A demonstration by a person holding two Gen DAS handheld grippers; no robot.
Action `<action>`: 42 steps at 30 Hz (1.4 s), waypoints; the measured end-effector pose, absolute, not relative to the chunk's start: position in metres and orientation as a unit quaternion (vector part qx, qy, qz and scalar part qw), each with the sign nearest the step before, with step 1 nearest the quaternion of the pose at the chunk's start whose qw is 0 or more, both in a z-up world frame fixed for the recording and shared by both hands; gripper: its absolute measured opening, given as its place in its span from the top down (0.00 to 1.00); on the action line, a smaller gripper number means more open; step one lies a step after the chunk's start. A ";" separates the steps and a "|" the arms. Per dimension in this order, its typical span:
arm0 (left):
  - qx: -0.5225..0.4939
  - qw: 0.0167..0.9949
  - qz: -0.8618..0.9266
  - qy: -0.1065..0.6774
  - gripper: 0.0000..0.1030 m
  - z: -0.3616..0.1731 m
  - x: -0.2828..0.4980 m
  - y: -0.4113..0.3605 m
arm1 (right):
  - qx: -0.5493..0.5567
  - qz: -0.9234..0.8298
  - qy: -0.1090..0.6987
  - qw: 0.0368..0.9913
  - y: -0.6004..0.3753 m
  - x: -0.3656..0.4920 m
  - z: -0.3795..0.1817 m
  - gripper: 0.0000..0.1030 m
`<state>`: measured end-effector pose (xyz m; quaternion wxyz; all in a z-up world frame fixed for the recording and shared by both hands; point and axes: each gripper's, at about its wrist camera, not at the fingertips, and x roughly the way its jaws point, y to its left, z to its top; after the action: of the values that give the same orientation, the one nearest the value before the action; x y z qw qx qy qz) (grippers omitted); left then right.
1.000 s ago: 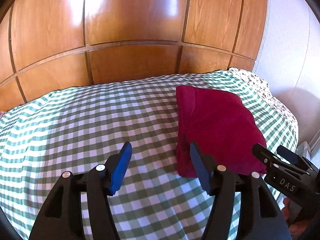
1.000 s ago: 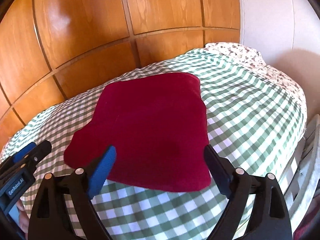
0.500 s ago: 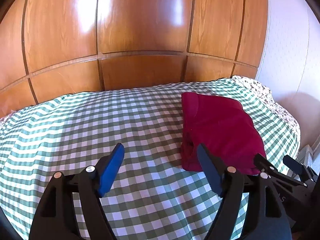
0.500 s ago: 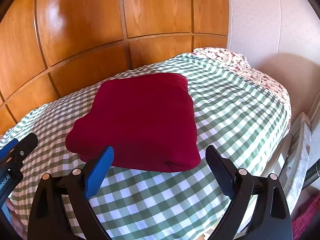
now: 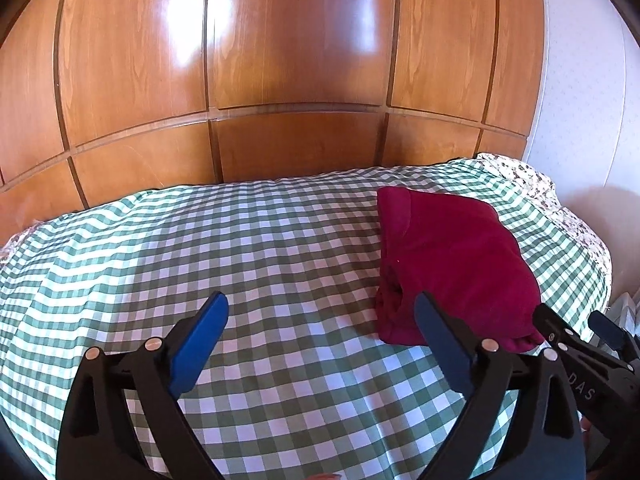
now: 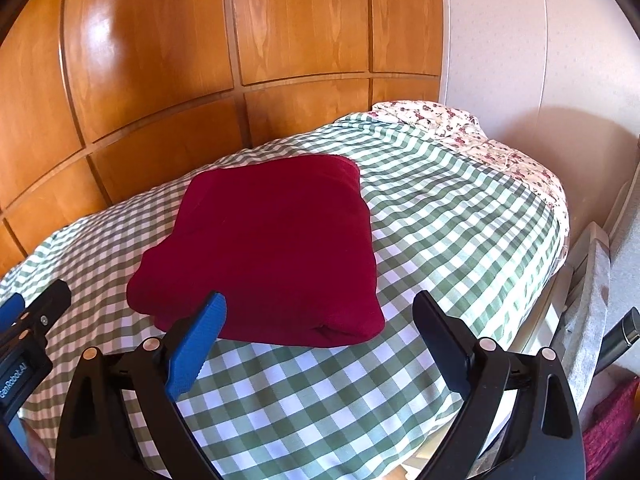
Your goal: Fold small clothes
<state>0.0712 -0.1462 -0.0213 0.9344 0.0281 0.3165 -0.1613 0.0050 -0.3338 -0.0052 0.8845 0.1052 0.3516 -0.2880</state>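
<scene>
A bed under a green-and-white checked cover [image 5: 248, 264] stands against a wooden panelled wall [image 5: 280, 60]. Nearest, the left gripper [image 5: 320, 308] is spreading its jaws over bare cover, nothing between them; the right gripper [image 6: 320, 306] stands spread, empty. Just beyond lies the folded crimson garment [image 6: 276, 248].

From my left gripper [image 5: 320, 312] the folded garment [image 5: 452, 264] lies on the bedspread [image 5: 240, 248] at two o'clock, my right gripper [image 5: 576, 336] poking in at four. Panelled wall [image 5: 296, 80] stands behind the bed at twelve. From my right gripper [image 6: 320, 312] the garment sits dead ahead, pillow [image 6: 436, 114] behind it at one.
</scene>
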 end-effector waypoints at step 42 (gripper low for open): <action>0.022 0.935 -0.174 0.307 0.03 -0.005 0.058 -0.138 | 0.094 -0.274 0.352 0.890 -0.326 0.007 -0.007 0.09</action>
<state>0.0578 -0.1384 -0.0048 0.9355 0.0223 0.3066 -0.1743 0.0069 -0.3259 -0.0069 0.8902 0.0938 0.3517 -0.2741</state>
